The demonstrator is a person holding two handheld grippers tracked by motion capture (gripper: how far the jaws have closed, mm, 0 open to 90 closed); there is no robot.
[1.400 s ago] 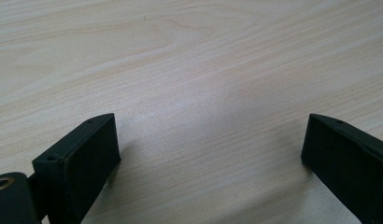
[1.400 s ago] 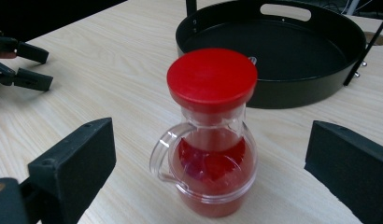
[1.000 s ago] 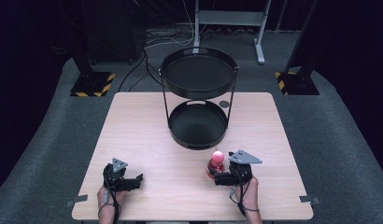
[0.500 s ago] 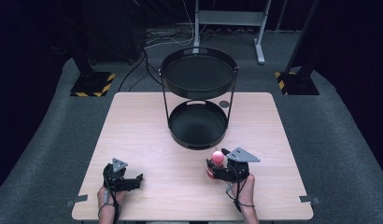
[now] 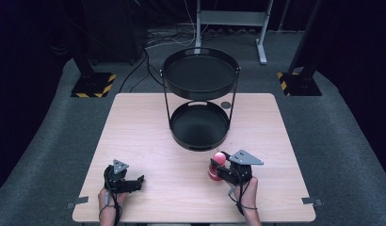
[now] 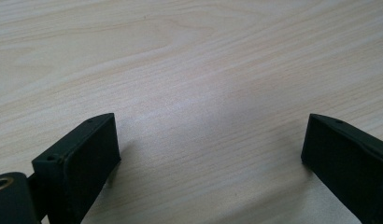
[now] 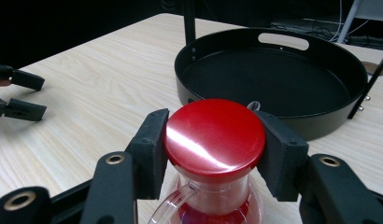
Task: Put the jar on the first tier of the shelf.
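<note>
Right hand-held gripper, high view: right hand-held gripper [image 5: 218, 165] near the front right of the surface [image 5: 134, 122], clamped on the red-lidded jar [image 5: 216, 165], just in front of the lower tray [image 5: 199, 126] of the black two-tier stand.

Change, high view: against one second ago, shifted a little forward and up, toward the stand; lid now closer to the tray rim, jar base seemingly off the wood or barely on it, hard to tell.

Left hand-held gripper, high view: left hand-held gripper [image 5: 134, 182] resting low at the front left, well apart from the jar; same place as before.

Upper tray, high view: upper tray [image 5: 200, 73] bare, held on thin black posts above the lower one.

Left gripper view: jaws spread wide over plain wood [image 6: 189, 84], nothing between them.

Right gripper view: jaws pressed against both sides of the red lid [image 7: 215, 135]; clear glass body and a curved clear handle [image 7: 173, 205] below it, something red inside. Lower tray [image 7: 273, 74] directly ahead, near, nothing lying in it. Left hand-held gripper [image 7: 12, 95] far off at the left edge.

Meaning for the work: lift apparently begun, transport toward the stand likely next; which tier, not possible to tell.

Risk: hold only on the lid, so loose lid could let the body drop.
</note>
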